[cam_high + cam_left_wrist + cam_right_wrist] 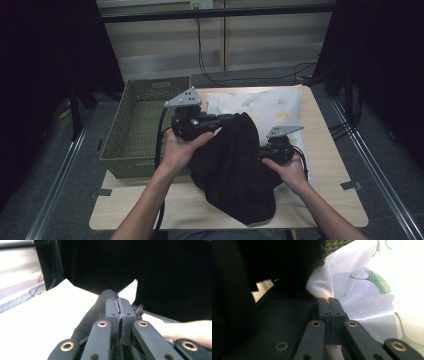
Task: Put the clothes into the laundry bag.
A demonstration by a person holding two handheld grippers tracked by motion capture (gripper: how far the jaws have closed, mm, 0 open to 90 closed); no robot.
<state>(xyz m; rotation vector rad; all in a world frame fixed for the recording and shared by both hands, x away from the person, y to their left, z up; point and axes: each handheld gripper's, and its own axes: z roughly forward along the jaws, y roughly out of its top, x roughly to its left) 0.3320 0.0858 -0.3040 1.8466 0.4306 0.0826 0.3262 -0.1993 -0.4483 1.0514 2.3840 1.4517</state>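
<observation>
High view: As both tongs gripped the black garment point(232, 165) mid-surface, the left tongs point(227, 120) and right tongs point(261, 152) would do best lifting together, keeping the folds even.
Left gripper view: jaws pinched shut on a dark, soft fold of cloth point(92, 315) over the pale surface point(37, 322).
Right gripper view: jaws clamped on the black fabric's edge, touching the leaf-printed white cloth point(367, 290) beneath.

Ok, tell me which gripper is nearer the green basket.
Left. The left gripper is just beside the green basket's right wall, over the black cloth; the right gripper sits farther right, across the cloth.
</observation>
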